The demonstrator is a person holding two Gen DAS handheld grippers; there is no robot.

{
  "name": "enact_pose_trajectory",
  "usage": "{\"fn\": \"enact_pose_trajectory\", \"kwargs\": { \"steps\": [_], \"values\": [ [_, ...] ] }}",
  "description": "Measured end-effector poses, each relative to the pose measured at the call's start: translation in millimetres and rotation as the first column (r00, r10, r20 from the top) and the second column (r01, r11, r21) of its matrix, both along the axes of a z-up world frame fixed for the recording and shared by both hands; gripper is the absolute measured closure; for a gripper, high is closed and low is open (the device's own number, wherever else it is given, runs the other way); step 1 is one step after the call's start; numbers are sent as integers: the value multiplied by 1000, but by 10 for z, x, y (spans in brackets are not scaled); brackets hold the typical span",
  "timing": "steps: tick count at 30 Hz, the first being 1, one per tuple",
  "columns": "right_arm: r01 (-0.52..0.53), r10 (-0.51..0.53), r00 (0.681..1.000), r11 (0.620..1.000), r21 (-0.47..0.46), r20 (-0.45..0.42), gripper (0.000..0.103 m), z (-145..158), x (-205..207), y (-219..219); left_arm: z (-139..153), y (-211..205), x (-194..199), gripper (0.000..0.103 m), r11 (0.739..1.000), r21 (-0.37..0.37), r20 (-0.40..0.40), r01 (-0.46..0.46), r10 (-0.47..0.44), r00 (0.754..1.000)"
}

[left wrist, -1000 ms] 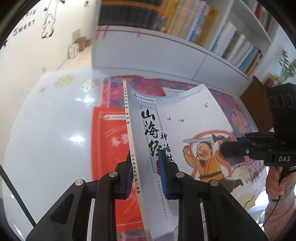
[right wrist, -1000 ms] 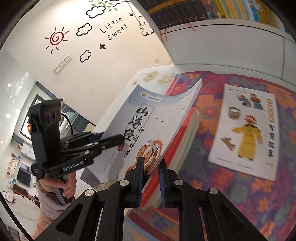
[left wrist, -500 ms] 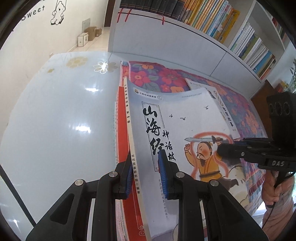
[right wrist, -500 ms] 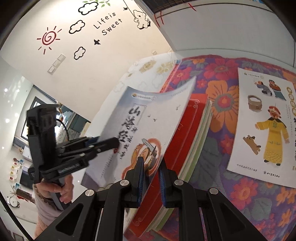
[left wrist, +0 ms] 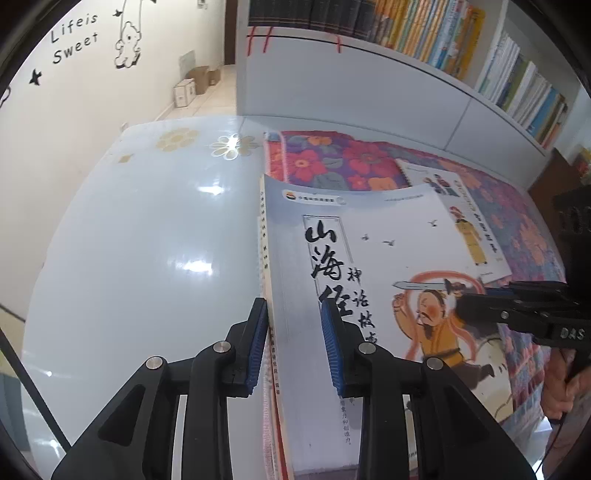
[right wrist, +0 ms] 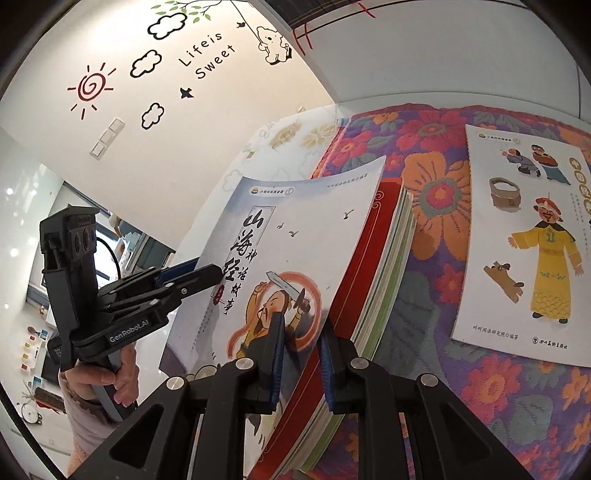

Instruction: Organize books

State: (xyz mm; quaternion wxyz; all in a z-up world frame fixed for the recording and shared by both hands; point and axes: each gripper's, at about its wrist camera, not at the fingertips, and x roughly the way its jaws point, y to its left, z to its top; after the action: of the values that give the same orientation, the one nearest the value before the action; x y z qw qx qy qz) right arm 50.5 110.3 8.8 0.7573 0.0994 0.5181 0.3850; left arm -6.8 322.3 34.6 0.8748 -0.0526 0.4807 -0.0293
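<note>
A white picture book (left wrist: pixel 388 236) with black brush lettering and a swordsman lies on top of a stack headed by a red book (right wrist: pixel 380 236). My left gripper (left wrist: pixel 293 314) straddles its spine near the close end; the blue pads still look pressed on it, while the jaws are opening. My right gripper (right wrist: pixel 301 328) clamps the book's opposite long edge, and its jaws are also starting to part. Each gripper shows in the other's view: the right gripper (left wrist: pixel 480 299) and the left gripper (right wrist: pixel 199 277). A second picture book (right wrist: pixel 528 236) lies flat to the right.
A floral cloth (right wrist: pixel 436 192) covers the right part of the glossy white table (left wrist: pixel 147 258). A white bookcase (left wrist: pixel 424 29) packed with books runs behind the table. A person's hand (right wrist: pixel 107 373) grips the left tool's handle. Cardboard boxes (left wrist: pixel 192 85) stand on the floor.
The white book has come down from a raised tilt onto the red book's stack. Both grippers sank with it, and the red cover is now almost hidden in the left wrist view.
</note>
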Motion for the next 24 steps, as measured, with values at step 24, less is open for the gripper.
{"fn": "enact_pose_trajectory", "kwargs": {
  "steps": [24],
  "values": [
    [198,-202,978,978,-64,-50,76,109,-181,-407,277,41,-99,76,993,-16,95,-114,115,989]
  ]
}}
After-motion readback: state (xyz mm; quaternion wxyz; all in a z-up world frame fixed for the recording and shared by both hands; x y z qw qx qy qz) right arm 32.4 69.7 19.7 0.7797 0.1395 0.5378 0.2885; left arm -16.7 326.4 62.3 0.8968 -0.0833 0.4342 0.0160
